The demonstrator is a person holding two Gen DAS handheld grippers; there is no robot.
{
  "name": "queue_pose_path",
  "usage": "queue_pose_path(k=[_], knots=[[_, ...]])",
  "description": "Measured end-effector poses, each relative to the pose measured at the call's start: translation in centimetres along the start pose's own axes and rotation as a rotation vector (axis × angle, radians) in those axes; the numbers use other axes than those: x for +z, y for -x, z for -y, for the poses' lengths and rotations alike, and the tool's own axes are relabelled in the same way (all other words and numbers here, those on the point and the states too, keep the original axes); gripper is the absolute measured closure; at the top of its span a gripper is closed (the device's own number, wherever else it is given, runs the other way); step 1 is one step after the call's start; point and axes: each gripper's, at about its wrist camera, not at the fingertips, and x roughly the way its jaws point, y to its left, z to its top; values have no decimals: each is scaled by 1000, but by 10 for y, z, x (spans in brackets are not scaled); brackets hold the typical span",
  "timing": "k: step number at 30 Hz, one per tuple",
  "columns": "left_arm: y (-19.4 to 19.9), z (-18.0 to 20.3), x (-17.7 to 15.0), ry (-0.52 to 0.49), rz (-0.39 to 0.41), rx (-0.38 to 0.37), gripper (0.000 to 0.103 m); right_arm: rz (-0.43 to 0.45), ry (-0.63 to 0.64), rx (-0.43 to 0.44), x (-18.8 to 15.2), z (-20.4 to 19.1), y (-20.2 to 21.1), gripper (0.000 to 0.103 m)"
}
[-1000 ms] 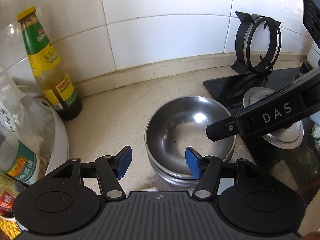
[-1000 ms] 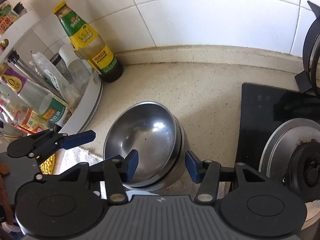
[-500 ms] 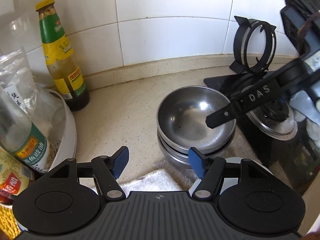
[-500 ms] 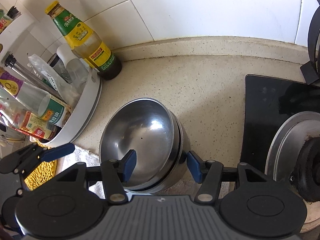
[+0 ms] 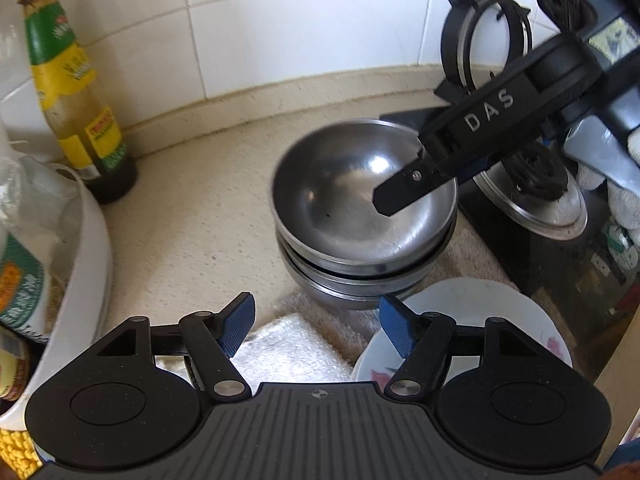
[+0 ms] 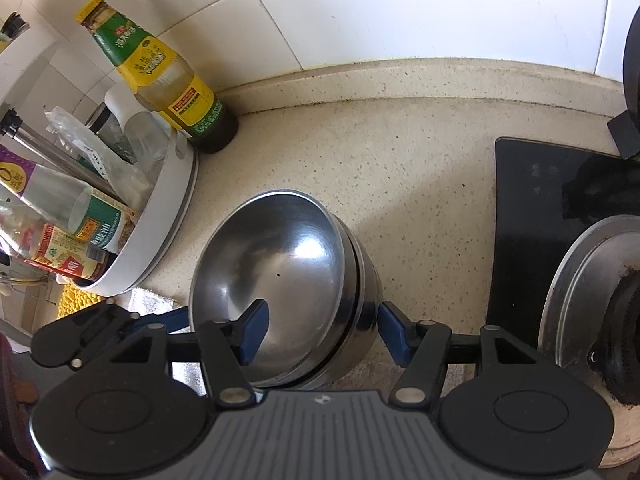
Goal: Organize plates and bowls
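Note:
A stack of steel bowls [image 5: 362,216] stands on a white towel [image 5: 292,344] on the counter; it also shows in the right wrist view [image 6: 288,276]. A white plate [image 5: 516,320] with a pink print lies in front of the stack. My left gripper [image 5: 316,326] is open and empty, above the towel, short of the bowls. My right gripper [image 6: 320,332] is open and straddles the near rim of the stack, one finger inside the top bowl, the other outside. Its finger [image 5: 412,188] reaches into the top bowl in the left wrist view.
A green-labelled sauce bottle [image 6: 160,76] stands by the tiled wall. A white round rack [image 6: 160,224] with bottles and packets is at the left. A black stove top [image 6: 536,220] with a steel burner ring [image 5: 532,208] and a black pan support [image 5: 492,40] lies at the right.
My left gripper has drawn back from the bowls, bringing the towel and plate into view. My right gripper has moved closer over the stack's rim.

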Motion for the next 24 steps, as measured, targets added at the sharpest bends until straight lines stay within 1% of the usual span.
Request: queue_pose_path(k=[6,10,14,19,21,24], knots=[[-19,9,6,-43,-33,-53,25,0,-39,-5,1,10,-2,38],[-29,11,13,-59,-40,-81,20,1,-61,-11,4,13,-5,38],[-38,9,22,-58,-34,-95,19,4,-83,-23,8,16,-8,38],[-54,10,41,-54,-23,-97,19,42,-114,-28,19,22,0,38],[-57,9,43,-60,-15,-103,19,54,-112,-31,24,23,3,36],[-59,7,41,-85,4,-114,16,60,-114,-42,34,25,1,36]])
